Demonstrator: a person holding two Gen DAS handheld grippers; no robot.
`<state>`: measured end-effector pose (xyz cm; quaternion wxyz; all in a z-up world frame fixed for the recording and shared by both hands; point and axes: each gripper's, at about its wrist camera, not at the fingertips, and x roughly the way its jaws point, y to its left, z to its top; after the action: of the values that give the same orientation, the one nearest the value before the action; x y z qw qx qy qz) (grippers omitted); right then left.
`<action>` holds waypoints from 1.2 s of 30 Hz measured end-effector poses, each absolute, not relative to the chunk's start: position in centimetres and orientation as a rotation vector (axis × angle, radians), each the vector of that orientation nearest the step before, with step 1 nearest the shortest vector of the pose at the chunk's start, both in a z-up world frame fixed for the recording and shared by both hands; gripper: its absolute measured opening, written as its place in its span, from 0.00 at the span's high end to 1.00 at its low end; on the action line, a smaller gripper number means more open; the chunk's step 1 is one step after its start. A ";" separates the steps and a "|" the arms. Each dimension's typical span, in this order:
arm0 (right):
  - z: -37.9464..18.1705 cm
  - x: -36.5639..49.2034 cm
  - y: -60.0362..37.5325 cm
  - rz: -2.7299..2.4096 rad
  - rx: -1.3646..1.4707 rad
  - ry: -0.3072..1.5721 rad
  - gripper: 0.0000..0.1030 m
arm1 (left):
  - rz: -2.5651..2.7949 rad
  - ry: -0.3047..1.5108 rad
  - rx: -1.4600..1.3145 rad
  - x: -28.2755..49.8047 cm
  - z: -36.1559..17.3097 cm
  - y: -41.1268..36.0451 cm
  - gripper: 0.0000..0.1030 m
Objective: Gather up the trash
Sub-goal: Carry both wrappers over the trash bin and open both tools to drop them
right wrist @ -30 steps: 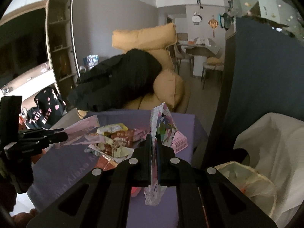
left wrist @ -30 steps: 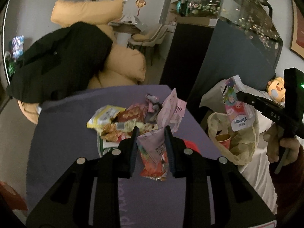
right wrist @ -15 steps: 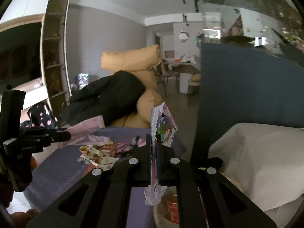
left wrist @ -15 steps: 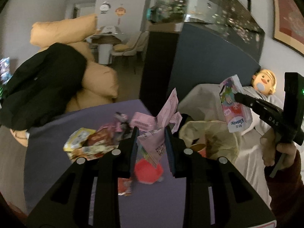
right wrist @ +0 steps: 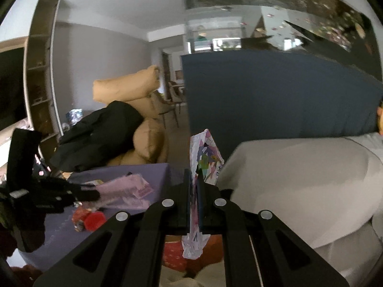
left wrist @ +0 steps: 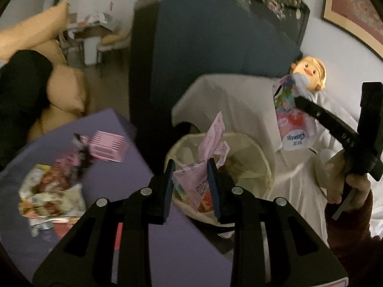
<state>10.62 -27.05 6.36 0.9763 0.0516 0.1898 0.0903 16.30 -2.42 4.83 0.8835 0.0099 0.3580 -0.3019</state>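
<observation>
Left gripper (left wrist: 191,179) clenched on a crumpled pink wrapper (left wrist: 210,150), held above the cream trash bag (left wrist: 261,157) just off the purple table's (left wrist: 148,251) right edge. Right gripper (right wrist: 195,186) pinched tight on a flat colourful packet (right wrist: 207,160), upright, beside white bedding (right wrist: 299,167). More wrappers (left wrist: 47,191) heaped near the table's left edge.

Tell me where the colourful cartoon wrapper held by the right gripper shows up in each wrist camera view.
Left wrist view: the cartoon wrapper is at upper right, pinched by the right gripper, just below the doll's head.
Right wrist view: the same wrapper stands at centre, rising between that gripper's closed fingers.
Shared landmark: the pink ribbed box on the purple table, which appears at lower left in the right wrist view.
</observation>
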 end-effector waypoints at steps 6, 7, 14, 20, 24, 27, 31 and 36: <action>4.4 10.7 -29.8 0.141 0.149 0.402 0.94 | -0.692 0.890 0.013 18.9 1.3 -5.8 0.75; 4.3 11.0 -29.5 0.138 0.151 0.403 0.94 | -0.701 0.917 0.017 19.2 0.7 -6.3 0.75; 3.2 11.7 -30.4 0.118 0.173 0.420 0.94 | -0.751 1.041 0.089 20.3 -3.8 -10.2 0.75; 2.6 12.2 -29.8 0.132 0.178 0.435 0.94 | -0.755 1.097 0.077 22.0 -6.5 -13.3 0.75; 2.7 12.1 -30.0 0.132 0.180 0.431 0.94 | -0.757 1.086 0.049 22.4 -7.0 -13.8 0.56; 2.7 12.0 -30.2 0.133 0.189 0.427 0.94 | -0.761 1.057 0.027 22.2 -6.5 -13.2 0.48; 2.3 12.1 -30.0 0.152 0.208 0.435 0.94 | -0.691 1.006 0.028 21.6 -5.0 -11.5 0.48; 1.1 12.9 -28.9 0.207 0.266 0.458 0.94 | -0.595 0.908 0.006 20.0 -2.8 -8.1 0.47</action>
<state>12.87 -28.94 1.09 0.9598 0.1314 0.2259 0.1020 20.00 -8.11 -2.81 0.8562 0.0027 0.4322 -0.2831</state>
